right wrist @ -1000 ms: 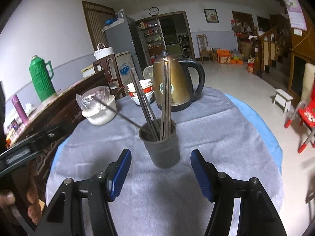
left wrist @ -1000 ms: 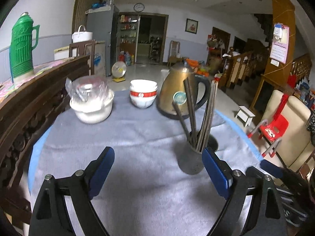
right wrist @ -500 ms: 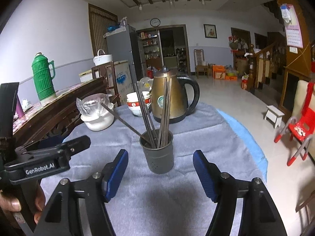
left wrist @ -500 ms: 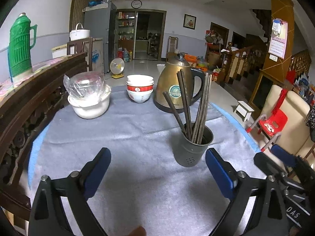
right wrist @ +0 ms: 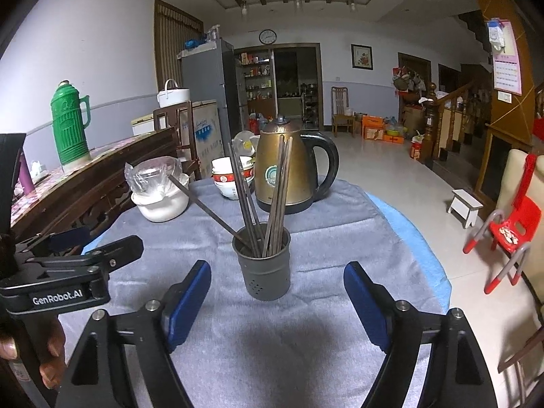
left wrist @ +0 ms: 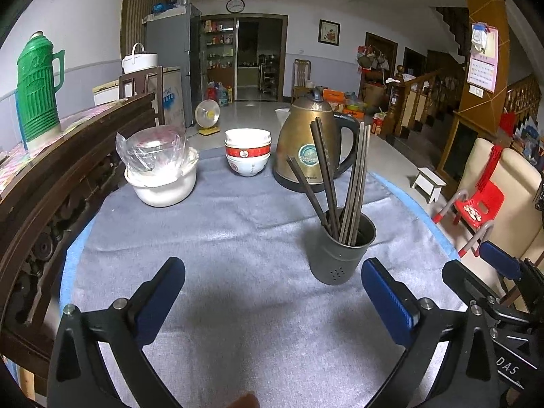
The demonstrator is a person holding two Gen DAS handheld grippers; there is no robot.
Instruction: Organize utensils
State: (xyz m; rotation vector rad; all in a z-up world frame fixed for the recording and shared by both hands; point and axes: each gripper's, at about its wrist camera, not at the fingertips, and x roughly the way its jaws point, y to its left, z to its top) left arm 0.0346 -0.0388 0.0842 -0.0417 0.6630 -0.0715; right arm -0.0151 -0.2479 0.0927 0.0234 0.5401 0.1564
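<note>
A dark grey metal holder (left wrist: 341, 248) stands on the grey cloth with several dark chopsticks (left wrist: 343, 183) upright in it, one leaning left. My left gripper (left wrist: 272, 272) is low over the cloth. Its jaws are opening, nothing is between them, and the holder is just ahead of the right finger. In the right wrist view the holder (right wrist: 265, 268) and chopsticks (right wrist: 275, 190) sit centred just beyond my right gripper (right wrist: 277, 267). Its jaws are opening and the blue pads stand clear of the holder on both sides. The left gripper's body (right wrist: 68, 272) shows at the left, held by a hand.
Behind the holder are a brass kettle (left wrist: 306, 149), stacked red-banded bowls (left wrist: 248, 153) and a white bowl under plastic wrap (left wrist: 159, 173). A dark wooden sideboard (left wrist: 51, 176) with a green thermos (left wrist: 37, 85) runs along the left. The table drops off to the right, near a red chair (left wrist: 479, 204).
Both pairs of jaws have spread wider. Both views have drawn back and tilted up a little, so the holder sits farther beyond the fingertips.
</note>
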